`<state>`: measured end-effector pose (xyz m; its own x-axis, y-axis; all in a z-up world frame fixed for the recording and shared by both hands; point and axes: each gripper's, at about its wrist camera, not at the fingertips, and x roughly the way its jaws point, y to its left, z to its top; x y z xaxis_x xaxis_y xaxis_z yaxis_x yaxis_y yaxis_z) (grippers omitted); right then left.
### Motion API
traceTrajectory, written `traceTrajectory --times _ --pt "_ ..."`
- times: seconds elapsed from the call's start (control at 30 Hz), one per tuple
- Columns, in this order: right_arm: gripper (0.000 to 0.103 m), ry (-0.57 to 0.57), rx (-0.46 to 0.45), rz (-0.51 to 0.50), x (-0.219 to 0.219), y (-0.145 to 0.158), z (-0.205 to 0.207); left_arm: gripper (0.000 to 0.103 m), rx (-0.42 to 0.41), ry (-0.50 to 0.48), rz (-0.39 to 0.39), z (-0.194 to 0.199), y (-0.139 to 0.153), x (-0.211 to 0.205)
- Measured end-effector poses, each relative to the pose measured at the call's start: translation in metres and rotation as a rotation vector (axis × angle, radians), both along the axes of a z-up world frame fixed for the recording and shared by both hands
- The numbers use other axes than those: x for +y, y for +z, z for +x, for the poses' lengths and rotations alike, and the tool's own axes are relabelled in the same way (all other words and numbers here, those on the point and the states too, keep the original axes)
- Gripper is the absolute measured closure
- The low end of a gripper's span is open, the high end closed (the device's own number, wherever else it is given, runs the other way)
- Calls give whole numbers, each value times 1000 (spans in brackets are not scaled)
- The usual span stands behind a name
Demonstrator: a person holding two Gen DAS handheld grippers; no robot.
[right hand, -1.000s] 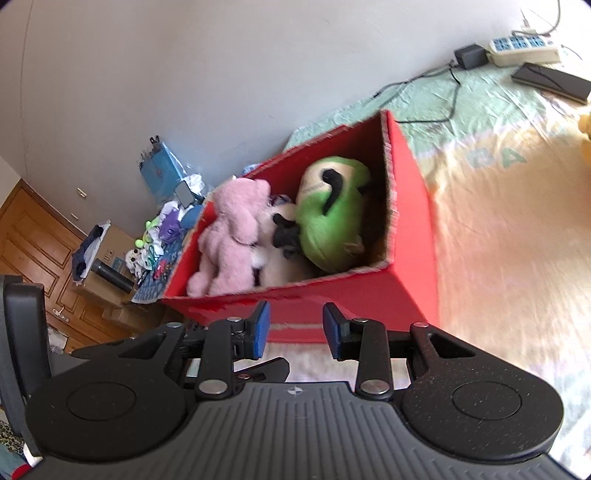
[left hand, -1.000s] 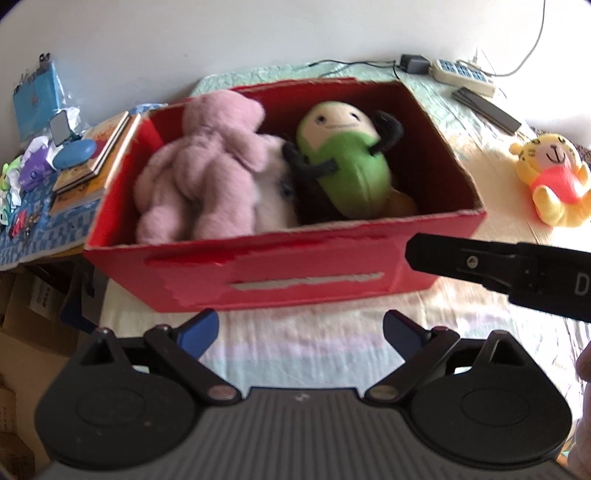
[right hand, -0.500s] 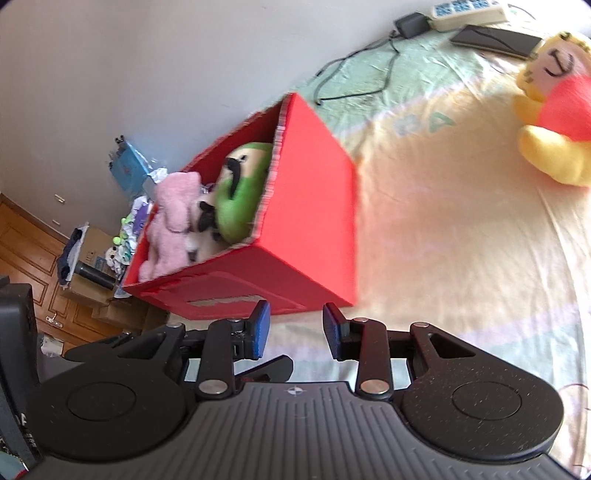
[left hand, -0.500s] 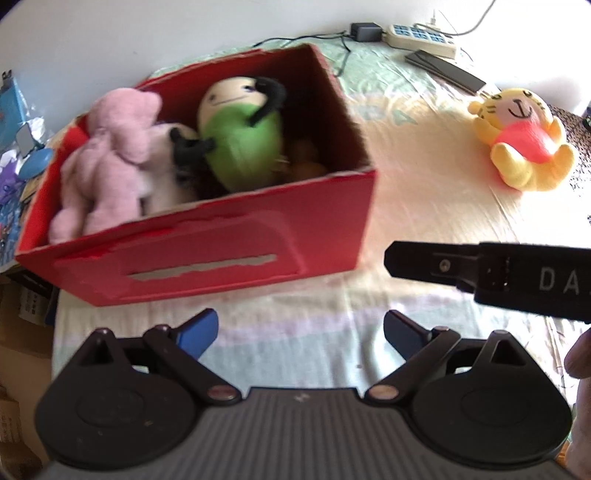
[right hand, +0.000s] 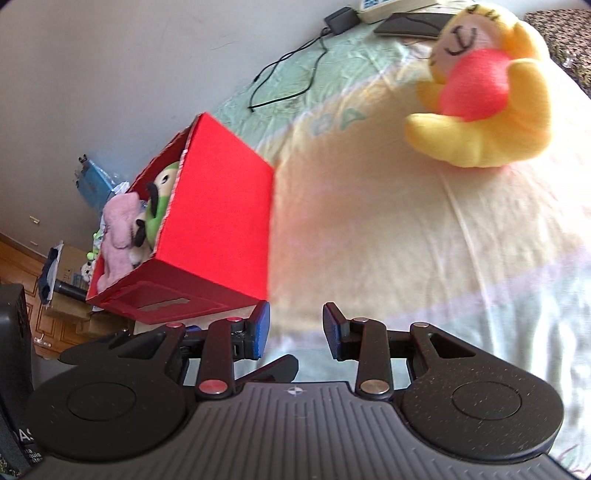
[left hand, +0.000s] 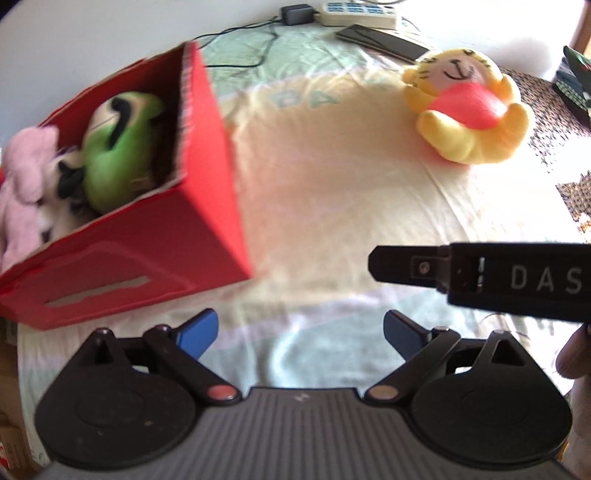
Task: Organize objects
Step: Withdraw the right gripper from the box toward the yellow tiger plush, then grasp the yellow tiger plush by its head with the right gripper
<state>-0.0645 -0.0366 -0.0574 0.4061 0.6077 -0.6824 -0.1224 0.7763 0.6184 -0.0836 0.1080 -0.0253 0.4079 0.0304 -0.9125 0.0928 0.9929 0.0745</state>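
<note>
A bed [left hand: 332,192] with a pale sheet fills both views. At its left edge stands a red box [left hand: 207,206], open at the top, holding a green toy [left hand: 122,147] beside a pink toy [left hand: 22,184], with a black-and-white one partly hidden between them. A yellow toy [left hand: 469,99] in a red shirt lies on the sheet, well apart from the box, toward the far right. Behind it, by the wall, lie a power strip [left hand: 354,11], a dark flat device [left hand: 380,38] and a black cable [left hand: 251,48]. The left gripper [left hand: 301,332] hangs above the sheet, fingers spread wide and empty. The right gripper [right hand: 295,328] has its fingers partly closed with a clear gap, holding nothing.
</note>
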Motion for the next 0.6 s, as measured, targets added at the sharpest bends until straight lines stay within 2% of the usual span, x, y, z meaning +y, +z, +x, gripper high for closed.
traceTrajectory --times 0.4,0.6 --pt "67 -125 41 -2 -60 -9 4 7 13 -100 -6 20 -5 -51" --pt "67 -209 67 0 -93 -11 5 6 19 -187 -99 34 -6 -70"
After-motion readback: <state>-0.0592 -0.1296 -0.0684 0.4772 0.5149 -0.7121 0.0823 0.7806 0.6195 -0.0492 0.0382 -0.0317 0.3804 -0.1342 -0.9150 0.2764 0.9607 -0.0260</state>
